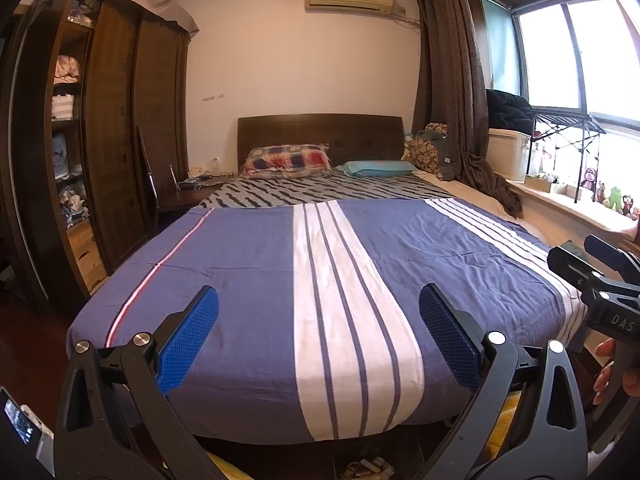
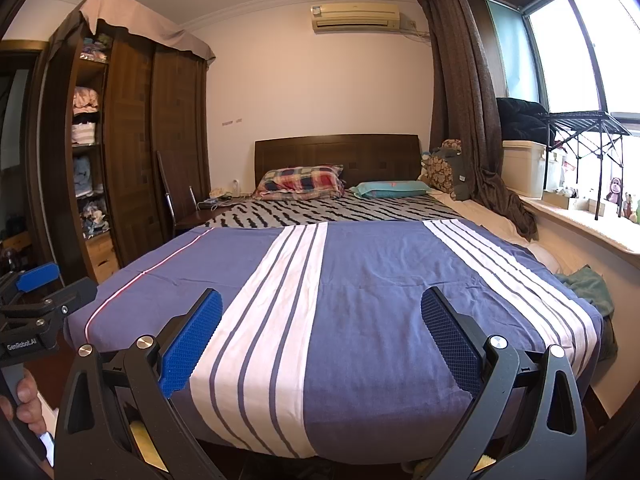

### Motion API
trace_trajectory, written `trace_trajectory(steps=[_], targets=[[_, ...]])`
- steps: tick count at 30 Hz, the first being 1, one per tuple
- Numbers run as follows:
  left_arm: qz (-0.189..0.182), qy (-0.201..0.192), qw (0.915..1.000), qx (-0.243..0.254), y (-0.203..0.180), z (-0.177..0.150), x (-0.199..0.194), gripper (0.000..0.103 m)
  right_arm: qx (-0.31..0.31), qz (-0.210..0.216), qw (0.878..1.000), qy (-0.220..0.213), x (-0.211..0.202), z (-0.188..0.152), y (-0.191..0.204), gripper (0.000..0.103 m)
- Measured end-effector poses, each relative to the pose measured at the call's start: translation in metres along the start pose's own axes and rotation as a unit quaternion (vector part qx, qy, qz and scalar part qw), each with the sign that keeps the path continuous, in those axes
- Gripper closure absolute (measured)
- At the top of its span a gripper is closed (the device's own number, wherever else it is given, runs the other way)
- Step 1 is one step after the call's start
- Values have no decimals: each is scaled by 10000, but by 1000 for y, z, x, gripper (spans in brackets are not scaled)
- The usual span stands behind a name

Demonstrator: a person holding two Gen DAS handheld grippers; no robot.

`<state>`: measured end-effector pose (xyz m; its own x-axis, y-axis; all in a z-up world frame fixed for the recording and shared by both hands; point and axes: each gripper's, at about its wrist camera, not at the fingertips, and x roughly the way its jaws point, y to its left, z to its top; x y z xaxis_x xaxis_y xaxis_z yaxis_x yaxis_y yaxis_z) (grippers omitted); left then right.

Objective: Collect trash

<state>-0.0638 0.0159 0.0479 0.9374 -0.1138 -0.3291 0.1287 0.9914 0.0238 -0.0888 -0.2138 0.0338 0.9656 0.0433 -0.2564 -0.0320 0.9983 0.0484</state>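
Both tools sit closest to the lenses, and I have them released: the left tool (image 1: 319, 336) and the right tool (image 2: 322, 338) each show their blue pads (image 1: 188, 344) spread wide with nothing between them, which fits a search rather than a pick. I am holding them level at the foot of the bed (image 2: 360, 280), side by side, so that each camera looks along the mattress; the right tool's black frame shows at the edge of the left view, and the left one at the edge of the right view. Beneath them, the blue striped cover (image 1: 248, 280) lies flat and smooth over the near half. Trash is what I am after, and I cannot make out any on the cover from here. A crumpled green cloth (image 2: 588, 286) sits at the bed's window-side edge, though I judge it laundry, not litter. Farther up lie the plaid pillow (image 1: 288, 160) and teal pillow (image 1: 380, 168) against the headboard (image 1: 320, 130). A cluttered nightstand (image 1: 196, 188) beside it looks like the likeliest place for scraps, in my judgement.
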Motion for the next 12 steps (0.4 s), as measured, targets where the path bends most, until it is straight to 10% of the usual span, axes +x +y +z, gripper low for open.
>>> trace_trajectory(steps=[12], targets=[[-15, 144, 9999, -25, -1, 2, 6, 8, 7, -4, 10000, 18, 2, -2, -1, 3]])
